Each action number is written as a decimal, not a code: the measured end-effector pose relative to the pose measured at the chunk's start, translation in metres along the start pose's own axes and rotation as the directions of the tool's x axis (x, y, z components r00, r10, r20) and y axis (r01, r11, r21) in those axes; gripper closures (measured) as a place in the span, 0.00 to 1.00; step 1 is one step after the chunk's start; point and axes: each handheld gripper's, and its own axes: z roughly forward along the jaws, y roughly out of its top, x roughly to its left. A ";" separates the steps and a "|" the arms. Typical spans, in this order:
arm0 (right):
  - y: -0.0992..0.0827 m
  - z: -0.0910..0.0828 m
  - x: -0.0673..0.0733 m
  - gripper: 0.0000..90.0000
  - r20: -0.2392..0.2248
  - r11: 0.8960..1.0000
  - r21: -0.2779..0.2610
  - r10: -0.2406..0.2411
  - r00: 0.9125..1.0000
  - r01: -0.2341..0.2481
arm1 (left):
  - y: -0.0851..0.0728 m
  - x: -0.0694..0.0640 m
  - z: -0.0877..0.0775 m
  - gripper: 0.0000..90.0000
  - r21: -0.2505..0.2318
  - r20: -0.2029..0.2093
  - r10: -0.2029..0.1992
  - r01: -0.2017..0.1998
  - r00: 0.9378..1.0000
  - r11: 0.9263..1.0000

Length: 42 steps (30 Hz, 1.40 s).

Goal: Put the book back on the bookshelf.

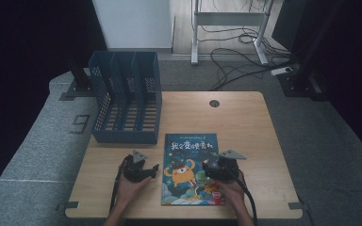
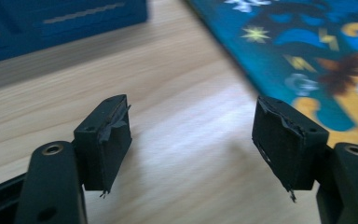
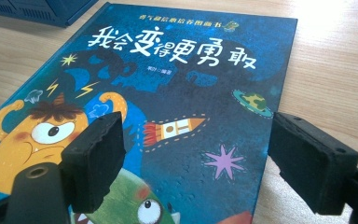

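Hands come in from the bottom edge of the high view, each one wrapped round a hand-held gripper. The left hand-held gripper (image 1: 154,168) sits low over bare wood just beside the left edge of the picture book (image 1: 190,167), jaws spread wide with nothing between them, only the pale bench (image 1: 245,120) showing in the gap in its own view. The right hand-held gripper (image 1: 206,165) is over the lower right part of the book's cover, and its jaws are wide apart too; in its own view the right jaw hangs out past the book's right edge and the left one is over the cover near the orange one-eyed monster. Can't tell if either pad actually touches the cover. The book lies flat, front cover up, near the front middle of the bench, blue with white Chinese title lettering along the top, a little rocket and a green creature at the bottom. Further back on the left stands a dark blue mesh file rack (image 1: 125,99) with upright dividers, just beyond the book's top left corner. Behind the bench there's grey floor, loose cables and white frame legs.
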 end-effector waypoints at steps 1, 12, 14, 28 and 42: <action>0.000 0.000 0.000 0.20 -0.001 1.000 0.001 0.001 1.000 -0.001 | 0.001 -0.006 0.000 0.29 0.003 0.007 0.009 -0.009 1.000 1.000; -0.002 0.002 0.001 0.20 -0.012 1.000 0.013 0.003 1.000 -0.003 | 0.002 -0.043 0.004 0.24 0.021 0.086 0.076 -0.078 0.993 0.997; -0.002 0.003 0.001 0.19 -0.011 1.000 0.019 -0.001 1.000 0.002 | 0.001 -0.047 0.006 0.23 0.026 0.092 0.078 -0.081 0.993 0.996; -0.005 0.006 0.000 0.20 -0.030 0.999 0.029 0.014 0.999 -0.013 | 0.002 -0.045 0.001 0.21 0.018 0.079 0.071 -0.072 0.994 0.997; -0.005 0.007 0.000 0.20 -0.031 0.999 0.041 0.020 0.999 -0.019 | -0.001 -0.050 0.008 0.19 0.033 0.126 0.042 -0.047 0.991 0.998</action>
